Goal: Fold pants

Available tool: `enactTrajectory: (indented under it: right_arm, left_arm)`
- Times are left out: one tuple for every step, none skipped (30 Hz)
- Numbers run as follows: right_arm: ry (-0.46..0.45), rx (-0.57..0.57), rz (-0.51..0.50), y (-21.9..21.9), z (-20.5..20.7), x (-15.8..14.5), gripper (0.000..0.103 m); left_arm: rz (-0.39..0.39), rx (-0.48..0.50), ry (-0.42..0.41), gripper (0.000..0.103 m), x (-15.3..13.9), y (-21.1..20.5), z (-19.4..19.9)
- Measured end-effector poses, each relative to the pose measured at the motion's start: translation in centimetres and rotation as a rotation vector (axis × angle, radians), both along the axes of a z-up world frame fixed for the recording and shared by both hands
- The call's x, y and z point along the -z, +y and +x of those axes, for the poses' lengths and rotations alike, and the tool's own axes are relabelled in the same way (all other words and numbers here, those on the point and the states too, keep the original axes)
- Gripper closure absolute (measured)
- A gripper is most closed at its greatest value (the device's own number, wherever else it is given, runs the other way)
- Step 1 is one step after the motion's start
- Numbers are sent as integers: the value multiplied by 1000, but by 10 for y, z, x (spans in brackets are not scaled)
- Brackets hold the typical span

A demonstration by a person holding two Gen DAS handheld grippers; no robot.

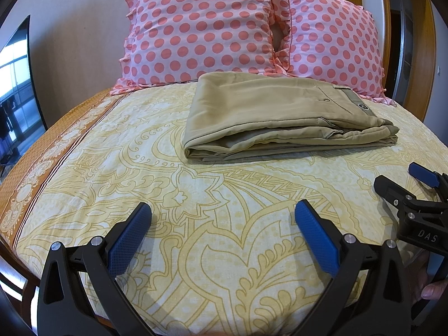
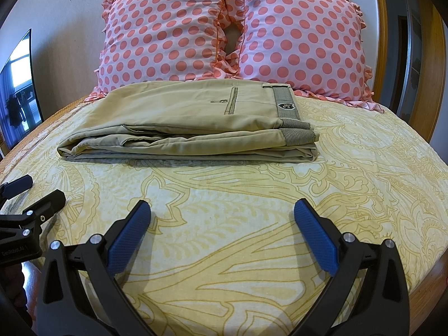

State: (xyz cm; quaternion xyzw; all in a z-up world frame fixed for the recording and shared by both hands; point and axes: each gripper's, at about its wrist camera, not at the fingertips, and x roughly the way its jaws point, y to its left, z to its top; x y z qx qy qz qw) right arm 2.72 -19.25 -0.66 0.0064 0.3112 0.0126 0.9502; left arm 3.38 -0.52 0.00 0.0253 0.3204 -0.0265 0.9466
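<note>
- The khaki pants [image 2: 184,123] are lying folded in a stack on the bed [image 2: 252,196], toward its far side, just in front of two polka-dot pillows [image 2: 232,30]; a small dark badge [image 2: 285,106] is showing at the waistband, its writing too small to read
- The left gripper [image 1: 222,218] is hovering over the near sheet, jaws apart and holding nothing
- The right gripper [image 2: 221,218] is hovering likewise, jaws apart; its body is reading "DAS" in the left view, while the left gripper's is reading "GenRobot.AI" in the right view

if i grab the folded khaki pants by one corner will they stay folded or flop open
Likely flop: the khaki pants are soft cloth in loose stacked layers, edges already gaping along the near side, nothing pinning them. Probably light, so easy to lift. Pushed, they would likely bunch on the patterned bedsheet rather than slide. Both hand-held grippers are open, clear of them.
</note>
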Motion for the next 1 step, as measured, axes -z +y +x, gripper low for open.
enactTrajectory:
  right_arm:
    - [0,0,0,0,1,0,2]
  left_arm:
    - [0,0,-3,1,0,0,0]
